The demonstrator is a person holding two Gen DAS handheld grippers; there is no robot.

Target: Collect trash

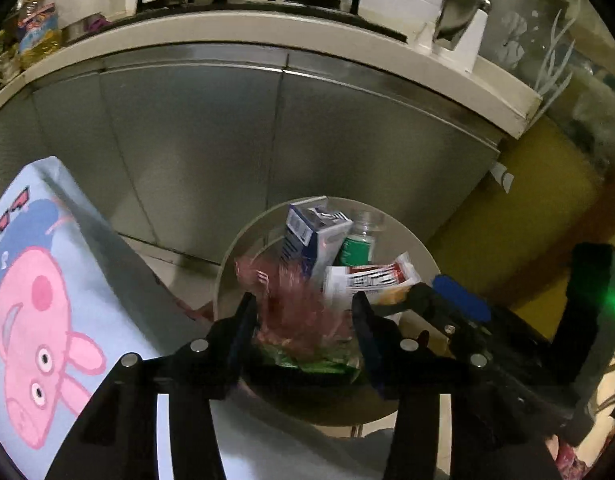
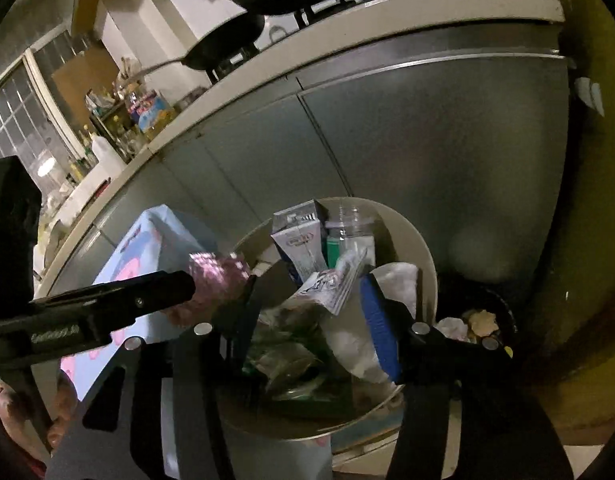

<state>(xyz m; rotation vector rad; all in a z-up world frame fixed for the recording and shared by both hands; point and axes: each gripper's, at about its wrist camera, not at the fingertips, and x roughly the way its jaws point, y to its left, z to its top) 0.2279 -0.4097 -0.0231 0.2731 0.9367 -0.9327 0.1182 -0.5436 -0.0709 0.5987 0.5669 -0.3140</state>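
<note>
Cartoon box [image 1: 39,300] at 9 o'clock, just beside bin [image 1: 423,252].

Left gripper [image 1: 303,316] over bin, jaws parted; pink wrapper [image 1: 295,300] between them, blurred, cannot tell if pads touch. Judged light, crinkly, soft: pinch bunched middle.

Right gripper [image 2: 307,312] half open, holds nothing; white packet [image 2: 335,284] near its tips, thin, slippery.

Carton [image 1: 315,236], bottle [image 1: 359,240] at 12 o'clock, stiff.

Bin full; cabinet [image 1: 267,140] close behind. Open room above only.

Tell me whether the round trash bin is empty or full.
Nearly full. The round trash bin holds a carton, a green-labelled bottle, wrappers and a pink mesh bag piled close to its rim.
</note>
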